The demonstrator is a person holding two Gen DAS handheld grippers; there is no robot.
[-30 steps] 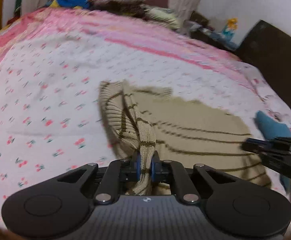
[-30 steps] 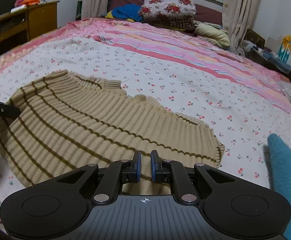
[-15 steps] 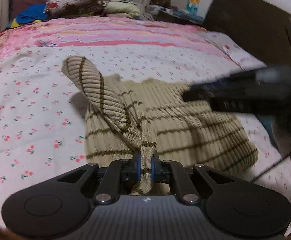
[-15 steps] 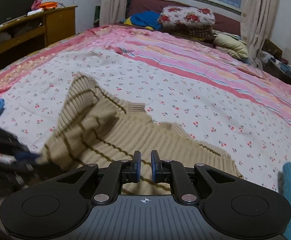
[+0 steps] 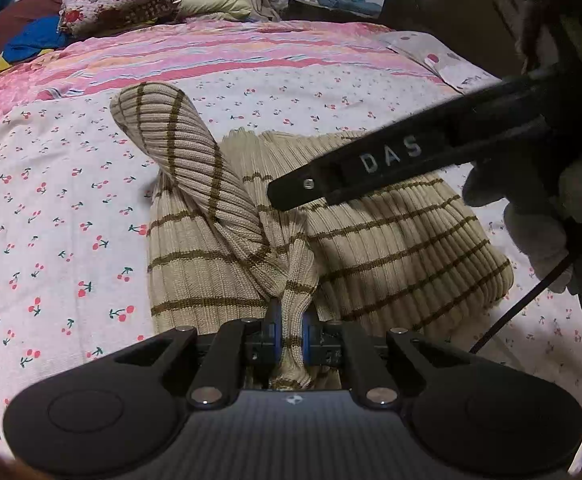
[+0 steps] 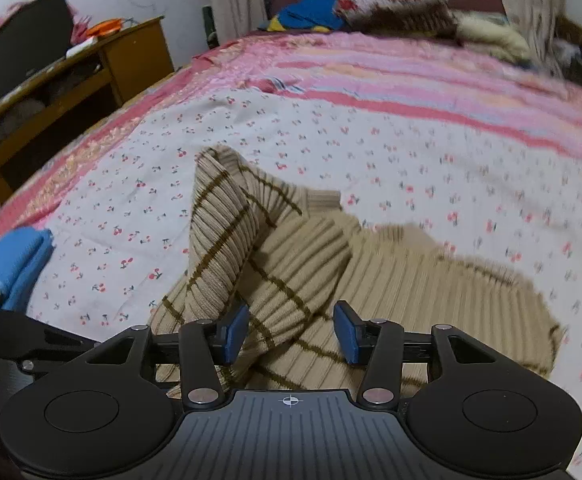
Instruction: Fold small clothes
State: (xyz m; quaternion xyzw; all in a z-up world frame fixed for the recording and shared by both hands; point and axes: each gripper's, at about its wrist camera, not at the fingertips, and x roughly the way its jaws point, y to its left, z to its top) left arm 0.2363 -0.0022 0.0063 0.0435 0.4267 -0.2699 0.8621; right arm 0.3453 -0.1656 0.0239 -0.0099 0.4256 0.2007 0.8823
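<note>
My left gripper (image 5: 291,334) pinches a bunched fold of the beige ribbed knit sweater with brown stripes (image 5: 391,248), low in the frame's centre. My right gripper (image 6: 291,334) is opening, sweater folds lying loose between its blue pads (image 6: 235,332).

The right gripper (image 6: 291,334) hangs over a beige striped sweater (image 6: 391,288) on the bed (image 6: 411,152), its jaws opening, blue pads (image 6: 235,332) clear of the knit. One part of the sweater stands lifted and folded over. A blue cloth (image 6: 7,268) lies at the left; a wooden cabinet (image 6: 71,84) stands beyond.
</note>
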